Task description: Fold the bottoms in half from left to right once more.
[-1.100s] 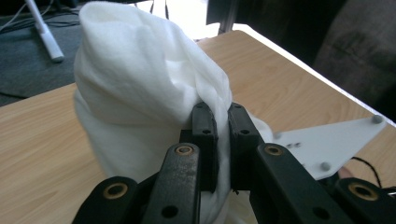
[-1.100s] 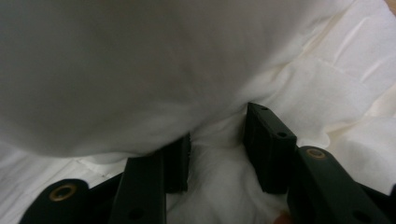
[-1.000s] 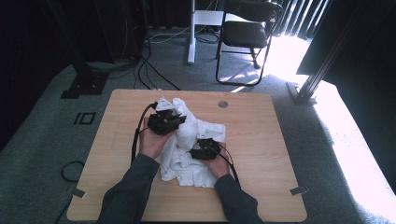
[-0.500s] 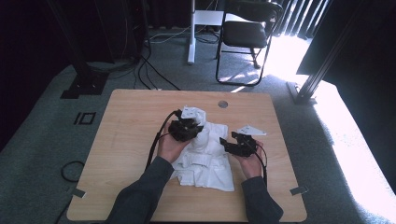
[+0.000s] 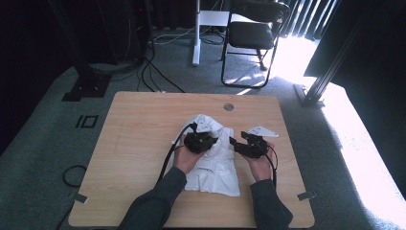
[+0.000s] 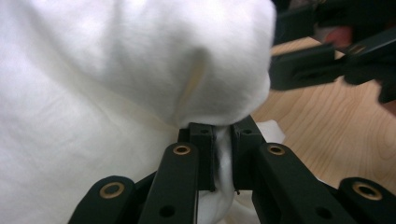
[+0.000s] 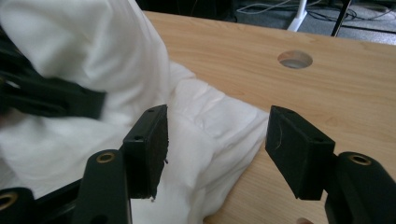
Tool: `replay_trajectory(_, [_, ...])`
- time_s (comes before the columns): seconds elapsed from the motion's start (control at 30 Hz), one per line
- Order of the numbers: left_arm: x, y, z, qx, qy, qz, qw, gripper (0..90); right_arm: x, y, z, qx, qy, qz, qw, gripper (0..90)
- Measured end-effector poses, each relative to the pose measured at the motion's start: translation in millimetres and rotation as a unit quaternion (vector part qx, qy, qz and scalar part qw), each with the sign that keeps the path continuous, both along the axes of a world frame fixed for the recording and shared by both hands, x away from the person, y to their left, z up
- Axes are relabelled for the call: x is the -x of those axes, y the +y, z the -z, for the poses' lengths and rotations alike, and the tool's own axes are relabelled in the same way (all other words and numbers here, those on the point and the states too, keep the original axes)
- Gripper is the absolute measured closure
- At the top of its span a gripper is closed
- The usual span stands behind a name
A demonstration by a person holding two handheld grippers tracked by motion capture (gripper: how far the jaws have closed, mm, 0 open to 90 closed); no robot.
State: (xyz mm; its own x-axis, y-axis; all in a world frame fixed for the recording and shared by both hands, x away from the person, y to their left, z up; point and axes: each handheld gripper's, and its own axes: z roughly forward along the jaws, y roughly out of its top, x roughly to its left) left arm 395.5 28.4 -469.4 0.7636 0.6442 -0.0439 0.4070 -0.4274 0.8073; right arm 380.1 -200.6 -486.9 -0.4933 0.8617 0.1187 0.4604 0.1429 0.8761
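High view showed a rumpled white cotton garment (image 5: 213, 160) lying mid-bench (image 5: 139, 143), the left tongs (image 6: 223, 140) pinching a fold of it, the right tongs (image 7: 212, 151) gaping empty beside its edge, probably needing a grip there before folding further.

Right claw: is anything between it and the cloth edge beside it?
Nothing visible. The right claw stands open over the white cloth, whose edge lies on the bare table between its jaws. The left claw is shut on a fold off to one side, clear of that gap.
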Motion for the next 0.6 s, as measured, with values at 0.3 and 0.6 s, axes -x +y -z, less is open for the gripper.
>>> replay_trajectory(0.3, [-1.2,-8.0,14.9,0.005,0.002,0.004,1.0,83.3,4.7,6.6,-20.8,-0.018,-0.031,-0.018,0.9992,38.3])
replay_trajectory(0.6, [-1.4,-8.0,17.3,0.005,0.001,0.003,1.0,82.5,0.9,28.5,-33.9,-0.035,-0.046,-0.062,0.9964,35.5])
